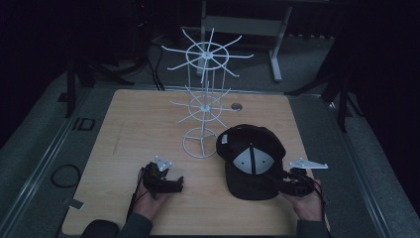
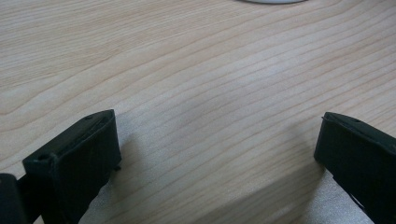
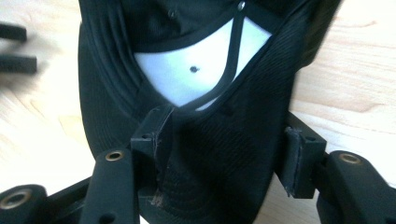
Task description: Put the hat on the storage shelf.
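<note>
A black cap lies upside down on the wooden table, its white inner panels facing up and its brim toward the person. My right gripper is at the brim's right side. In the right gripper view the jaws of the right gripper stand apart with the cap's black fabric between them, so it is open around the brim. My left gripper rests low over bare wood to the left of the cap. Its jaws are wide apart and the left gripper holds nothing.
A white wire display rack with two tiers of spokes stands on a ring base just behind and left of the cap. A small round grommet sits in the table's far side. A metal frame stands on the dark floor beyond.
</note>
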